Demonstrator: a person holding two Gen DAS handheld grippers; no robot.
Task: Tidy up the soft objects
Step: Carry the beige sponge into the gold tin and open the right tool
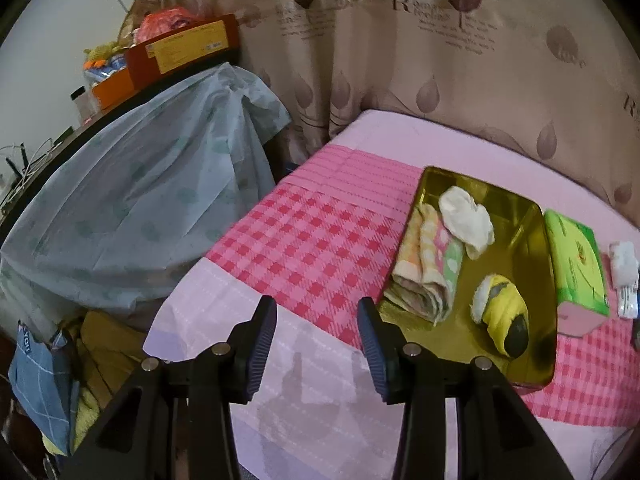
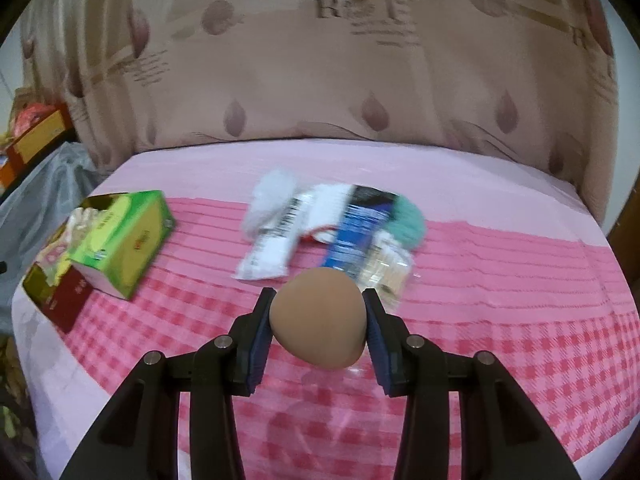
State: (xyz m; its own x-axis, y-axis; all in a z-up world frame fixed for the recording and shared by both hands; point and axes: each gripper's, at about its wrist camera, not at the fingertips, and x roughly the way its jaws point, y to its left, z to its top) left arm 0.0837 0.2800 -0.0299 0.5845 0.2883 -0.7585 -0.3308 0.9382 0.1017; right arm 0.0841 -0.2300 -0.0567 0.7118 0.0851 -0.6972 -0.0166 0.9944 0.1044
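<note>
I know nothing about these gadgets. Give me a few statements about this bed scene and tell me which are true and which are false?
1. The right gripper holds a tan egg-shaped sponge. True.
2. The left gripper grips a towel. False: its jaws are open and empty.
3. The gold tray holds a folded towel. True.
4. The green tissue box sits inside the tray. False: it lies beside it on the bed.
5. A white sock lies in the tray. True.
</note>
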